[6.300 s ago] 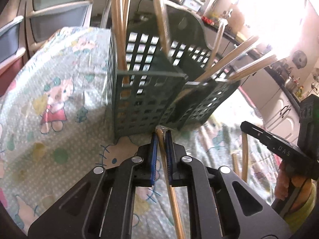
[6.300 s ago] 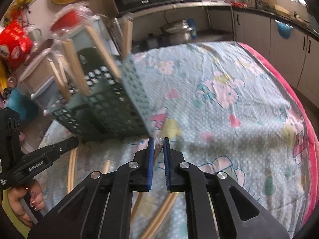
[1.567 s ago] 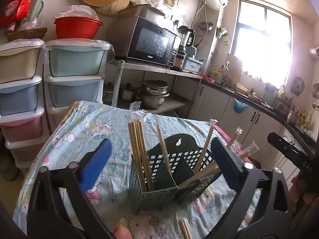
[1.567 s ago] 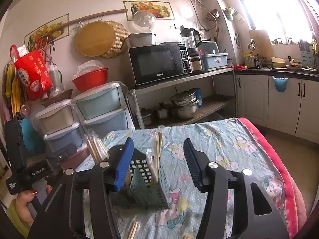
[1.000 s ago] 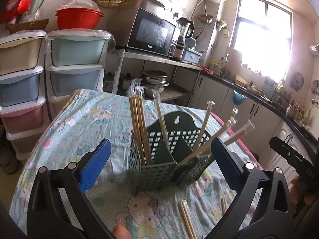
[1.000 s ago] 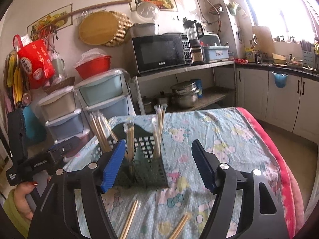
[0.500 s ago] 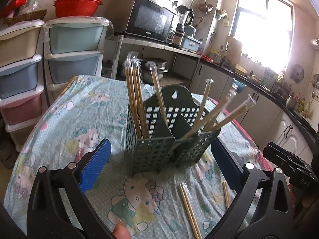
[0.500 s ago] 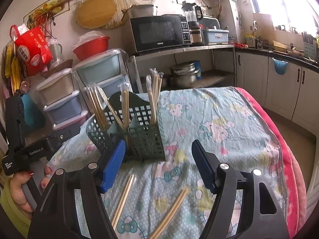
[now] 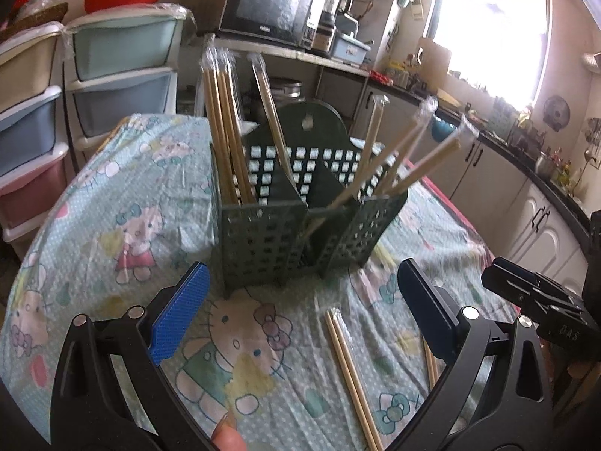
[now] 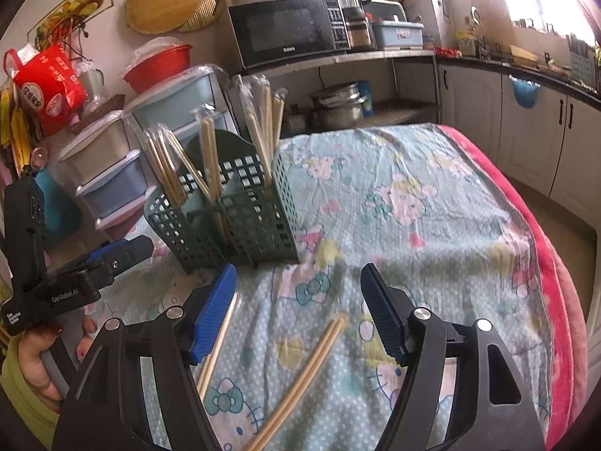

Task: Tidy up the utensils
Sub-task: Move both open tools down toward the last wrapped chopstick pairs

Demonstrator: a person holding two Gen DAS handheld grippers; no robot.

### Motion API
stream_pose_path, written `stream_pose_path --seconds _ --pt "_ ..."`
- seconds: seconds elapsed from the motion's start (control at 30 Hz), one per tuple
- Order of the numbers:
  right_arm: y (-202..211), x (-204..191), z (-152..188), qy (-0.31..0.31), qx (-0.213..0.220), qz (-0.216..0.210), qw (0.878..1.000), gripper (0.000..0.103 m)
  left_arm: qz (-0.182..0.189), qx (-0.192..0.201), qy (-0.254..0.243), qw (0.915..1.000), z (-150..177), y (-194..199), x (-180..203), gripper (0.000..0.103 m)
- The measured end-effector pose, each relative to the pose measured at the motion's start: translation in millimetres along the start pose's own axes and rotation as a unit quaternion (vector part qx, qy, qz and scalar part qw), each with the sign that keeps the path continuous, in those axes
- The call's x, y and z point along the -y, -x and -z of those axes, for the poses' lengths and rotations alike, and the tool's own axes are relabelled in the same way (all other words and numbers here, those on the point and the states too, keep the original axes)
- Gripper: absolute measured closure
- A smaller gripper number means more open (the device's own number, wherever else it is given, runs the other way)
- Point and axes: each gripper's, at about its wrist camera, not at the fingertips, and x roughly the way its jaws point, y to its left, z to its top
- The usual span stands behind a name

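A dark green slotted utensil holder (image 9: 300, 221) (image 10: 233, 210) stands on the cartoon-print tablecloth, with several plastic-wrapped chopstick pairs upright in its compartments. More wrapped pairs lie flat on the cloth: one pair (image 9: 353, 372) below the holder, another (image 9: 430, 360) half hidden behind my left gripper's right finger. In the right wrist view a pair (image 10: 300, 379) lies between my fingers and another (image 10: 216, 345) beside the left finger. My left gripper (image 9: 300, 304) is open and empty above the cloth. My right gripper (image 10: 298, 304) is open and empty too.
The table's red-edged side (image 10: 552, 274) falls off to the right. Stacked plastic drawers (image 9: 33, 120) stand behind the table at left. A shelf with a microwave (image 10: 289, 34) and pots sits behind it. Kitchen cabinets (image 10: 526, 120) line the right wall.
Both grippers have sunk and tilted down toward the tablecloth; the holder and the loose pairs now sit larger and closer. Several seconds ago each gripper was shut on a pair; both are now empty.
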Motion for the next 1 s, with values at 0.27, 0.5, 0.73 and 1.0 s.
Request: stream_pose_path --seconds 0.27,0.5,0.73,1.0 --pt "-15.6 11.6 14.3 -0.017 -0.048 0.003 0.999 0.044 0.025 -0.051 -0.010 0.9984 18.4 -21.4 9.0 0.017" --pt "-32.3 16.6 26.1 -0.023 -0.086 -0.002 0.996 0.053 0.050 -0.100 -0.005 0.9937 29.6 -44.3 11.8 0.039" --pt "-51.2 22.0 30.6 -0.031 -0.109 -0.004 0.994 0.060 0.068 -0.137 -0.005 0.9883 38.9 -61.3 15.5 0.055" --pt "-75.4 25.4 29.6 -0.026 -0.126 0.009 0.992 0.063 0.079 -0.166 -0.003 0.9829 40.6 -80.0 19.4 0.055"
